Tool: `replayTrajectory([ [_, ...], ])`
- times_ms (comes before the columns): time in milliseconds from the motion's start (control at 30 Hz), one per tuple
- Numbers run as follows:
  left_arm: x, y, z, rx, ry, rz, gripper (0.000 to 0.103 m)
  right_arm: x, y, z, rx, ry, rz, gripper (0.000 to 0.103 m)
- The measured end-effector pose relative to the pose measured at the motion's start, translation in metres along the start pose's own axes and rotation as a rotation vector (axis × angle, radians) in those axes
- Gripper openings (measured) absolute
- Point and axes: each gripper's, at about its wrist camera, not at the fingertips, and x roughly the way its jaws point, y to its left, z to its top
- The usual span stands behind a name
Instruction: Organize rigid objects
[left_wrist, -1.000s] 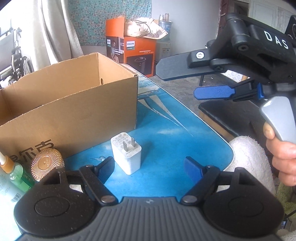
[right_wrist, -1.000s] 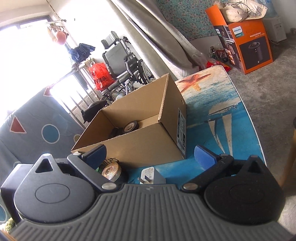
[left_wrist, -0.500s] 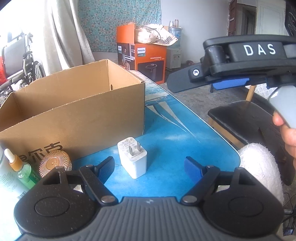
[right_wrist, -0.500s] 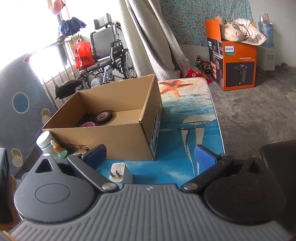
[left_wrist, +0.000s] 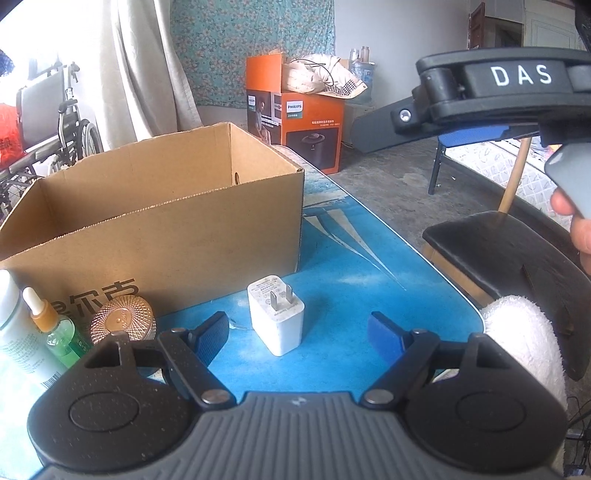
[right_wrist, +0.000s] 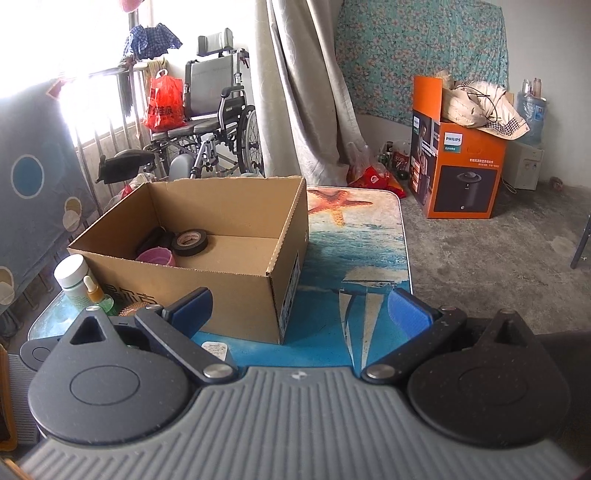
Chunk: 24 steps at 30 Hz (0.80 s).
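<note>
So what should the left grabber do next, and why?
Probably ease forward and down so its open jaws come around the white charger. The left grabber is empty, and the charger stands on the blue table just ahead of its fingertips, outside the cardboard box that already holds a tape roll. The right grabber is open and higher up.

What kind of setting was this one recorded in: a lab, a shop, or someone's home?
Most likely a lived-in room of a home: a wheelchair by the bright window, a floral cloth hung on the wall, and a Philips appliance box on the bare concrete floor.
</note>
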Motion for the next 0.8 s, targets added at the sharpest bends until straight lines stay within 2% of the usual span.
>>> replayTrajectory([
  [267, -0.011, -0.001, -0.003, 0.026, -0.015, 0.023, 0.083, -0.010, 0.007, -0.002, 0.053, -0.021, 0.080, 0.102],
  [467, -0.015, 0.000, -0.003, 0.058, -0.017, 0.030, 0.084, -0.012, 0.009, -0.007, 0.112, -0.040, 0.099, 0.102],
  [800, -0.013, 0.008, -0.007, 0.132, -0.011, -0.025, 0.084, -0.004, 0.008, -0.021, 0.264, -0.071, 0.135, 0.102],
])
